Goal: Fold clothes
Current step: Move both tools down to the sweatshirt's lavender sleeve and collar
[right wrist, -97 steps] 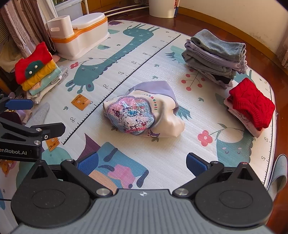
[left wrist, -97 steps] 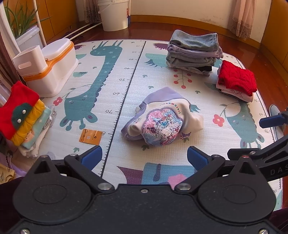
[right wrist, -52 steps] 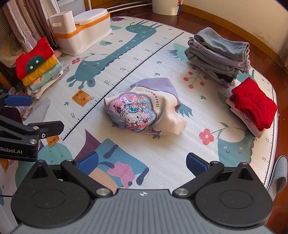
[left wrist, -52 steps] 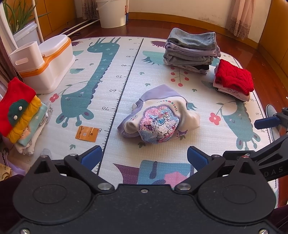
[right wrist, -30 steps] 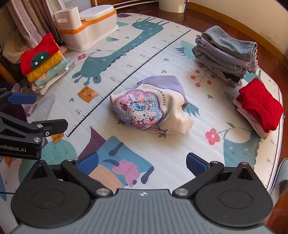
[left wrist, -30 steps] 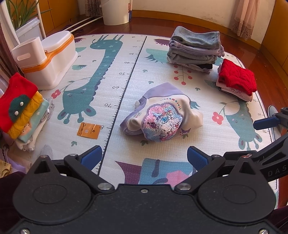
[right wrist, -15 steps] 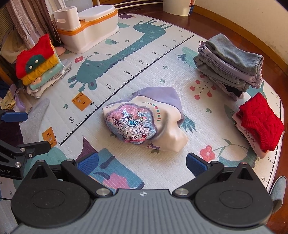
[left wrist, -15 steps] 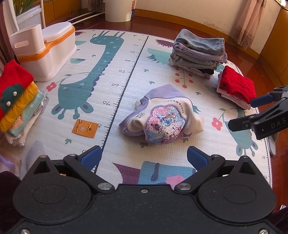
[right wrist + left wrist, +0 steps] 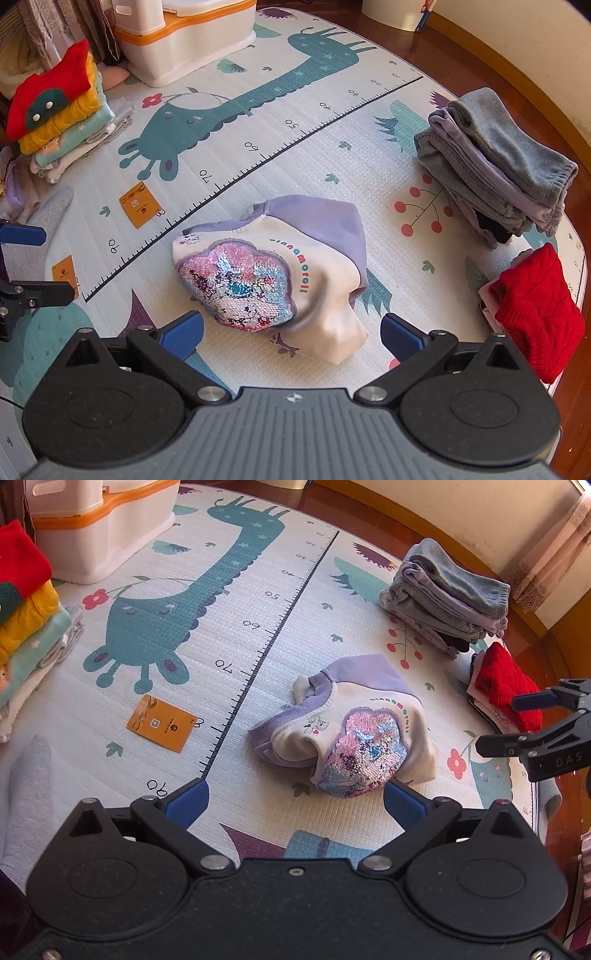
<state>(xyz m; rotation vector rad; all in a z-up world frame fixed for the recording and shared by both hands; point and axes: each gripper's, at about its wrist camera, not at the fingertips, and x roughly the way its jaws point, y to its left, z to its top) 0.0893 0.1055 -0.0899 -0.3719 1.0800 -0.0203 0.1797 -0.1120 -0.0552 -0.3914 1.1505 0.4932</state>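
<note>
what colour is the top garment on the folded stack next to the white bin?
Red, with a dark green patch bearing pale dots; clearest in the right wrist view.

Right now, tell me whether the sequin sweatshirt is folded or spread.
Neither: the sequin sweatshirt lies bunched in a rumpled heap on the play mat, one sleeve tucked under.

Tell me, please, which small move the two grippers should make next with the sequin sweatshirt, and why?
Probably lower both grippers onto the sequin sweatshirt and pinch its edges to spread it flat. It lies bunched in the middle of the play mat, unfolded, while the left gripper and right gripper hover open and empty on either side of it.
</note>
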